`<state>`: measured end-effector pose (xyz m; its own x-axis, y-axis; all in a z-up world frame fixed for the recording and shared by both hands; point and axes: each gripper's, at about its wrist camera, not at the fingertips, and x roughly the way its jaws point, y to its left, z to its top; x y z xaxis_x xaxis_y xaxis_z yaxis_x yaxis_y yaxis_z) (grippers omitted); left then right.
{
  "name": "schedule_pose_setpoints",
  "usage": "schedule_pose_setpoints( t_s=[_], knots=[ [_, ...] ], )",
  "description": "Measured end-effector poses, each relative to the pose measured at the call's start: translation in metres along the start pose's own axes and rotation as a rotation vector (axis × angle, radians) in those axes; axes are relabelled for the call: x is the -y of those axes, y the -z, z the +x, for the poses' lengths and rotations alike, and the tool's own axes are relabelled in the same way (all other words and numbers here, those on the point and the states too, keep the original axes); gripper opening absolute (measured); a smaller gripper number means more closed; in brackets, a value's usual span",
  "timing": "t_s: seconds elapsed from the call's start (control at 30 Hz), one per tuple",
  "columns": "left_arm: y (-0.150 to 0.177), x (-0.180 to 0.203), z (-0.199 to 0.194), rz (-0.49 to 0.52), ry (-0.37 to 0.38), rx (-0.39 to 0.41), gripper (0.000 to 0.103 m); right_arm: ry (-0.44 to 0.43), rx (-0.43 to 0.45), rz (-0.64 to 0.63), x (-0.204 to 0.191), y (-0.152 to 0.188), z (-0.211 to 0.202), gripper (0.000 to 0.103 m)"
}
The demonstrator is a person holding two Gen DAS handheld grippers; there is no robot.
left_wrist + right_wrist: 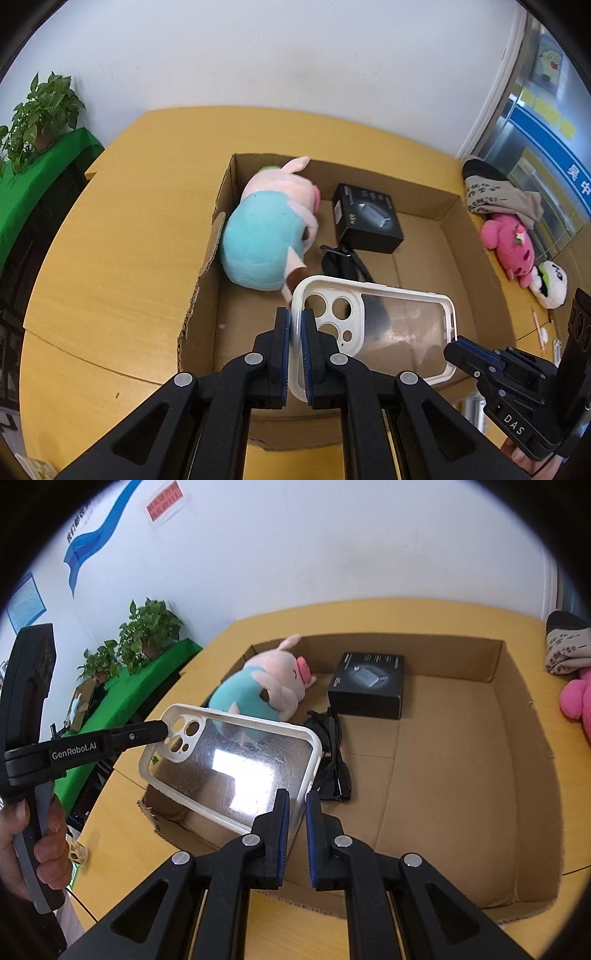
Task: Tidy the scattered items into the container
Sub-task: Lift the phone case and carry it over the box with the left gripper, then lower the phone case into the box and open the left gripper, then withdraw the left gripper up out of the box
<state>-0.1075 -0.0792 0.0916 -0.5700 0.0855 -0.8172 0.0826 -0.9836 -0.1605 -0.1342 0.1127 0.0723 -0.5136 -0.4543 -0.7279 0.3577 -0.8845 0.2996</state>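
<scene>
Phone case point(373, 325) above box point(476, 236), beside sunglasses point(343, 264).

Black hand-held gripper point(296, 328) — blue pads point(306, 325).

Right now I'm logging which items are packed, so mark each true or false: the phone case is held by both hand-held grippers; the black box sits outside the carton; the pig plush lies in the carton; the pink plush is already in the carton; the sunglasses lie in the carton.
1. The phone case is held by both the left hand-held gripper and the right hand-held gripper: true.
2. The black box sits outside the carton: false, it rests inside.
3. The pig plush lies in the carton: true.
4. The pink plush is in the carton: false, it lies outside, on the table.
5. The sunglasses lie in the carton: true.
</scene>
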Motion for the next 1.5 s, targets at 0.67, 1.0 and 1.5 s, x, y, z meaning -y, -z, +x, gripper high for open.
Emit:
schedule_pose_setpoints(
  t_s=[0.67, 1.0, 1.5],
  knots=[
    [0.026, -0.035, 0.090, 0.045, -0.155, -0.235, 0.006, -0.029, -0.329, 0.015, -0.013, 0.016, 0.098, 0.009],
    [0.029, -0.024, 0.095, 0.116, -0.237, -0.253, 0.007, -0.004, -0.363, 0.004, -0.016, 0.026, 0.115, 0.009],
    [0.043, -0.013, -0.055, 0.048, -0.113, 0.258, 0.103, 0.110, -0.043, -0.124, -0.034, 0.030, 0.002, 0.070]
  ],
)
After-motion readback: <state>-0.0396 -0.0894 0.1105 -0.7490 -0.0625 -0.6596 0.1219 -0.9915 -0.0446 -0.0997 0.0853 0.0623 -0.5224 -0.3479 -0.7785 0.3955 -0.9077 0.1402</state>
